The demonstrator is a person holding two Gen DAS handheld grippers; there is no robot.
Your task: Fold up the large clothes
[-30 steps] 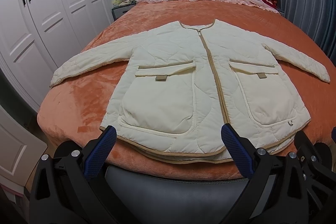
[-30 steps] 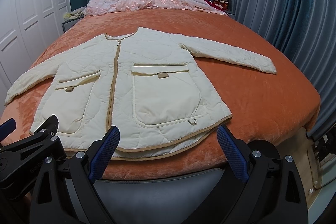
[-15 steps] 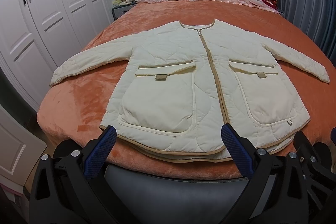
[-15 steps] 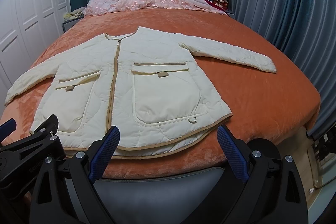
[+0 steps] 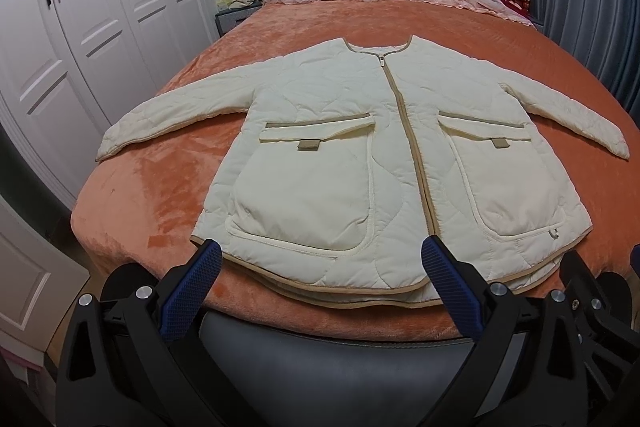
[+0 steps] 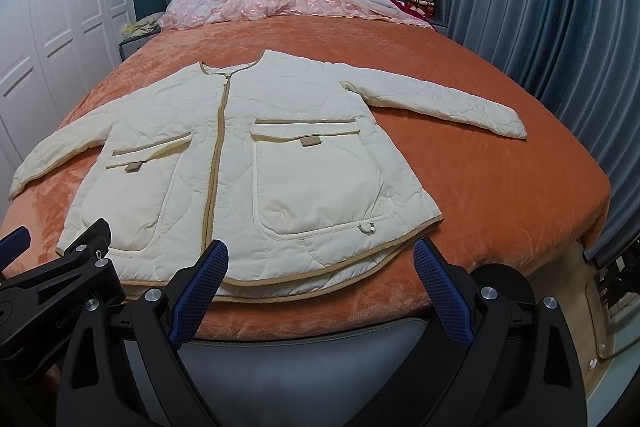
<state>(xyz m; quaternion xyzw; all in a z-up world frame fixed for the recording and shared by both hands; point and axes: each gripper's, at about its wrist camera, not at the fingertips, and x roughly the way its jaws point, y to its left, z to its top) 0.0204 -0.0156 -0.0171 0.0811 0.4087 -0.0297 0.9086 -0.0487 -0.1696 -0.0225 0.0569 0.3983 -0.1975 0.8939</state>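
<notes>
Jacket [image 5: 384, 163] flat on orange bed [image 6: 500, 187], hem near the foot edge; left claw [image 5: 320, 287] and right claw [image 6: 320, 287] agape, empty.

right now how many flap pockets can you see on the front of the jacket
2. One flap pocket lies left of the zipper in the left wrist view, the other flap pocket right of it. The cream quilted jacket lies front up, so any on the back are hidden.

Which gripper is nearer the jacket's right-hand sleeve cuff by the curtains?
Right. The right gripper sits at the hem below the sleeve cuff side; the left gripper sits at the hem left of the zipper, farther off. Both open.
</notes>
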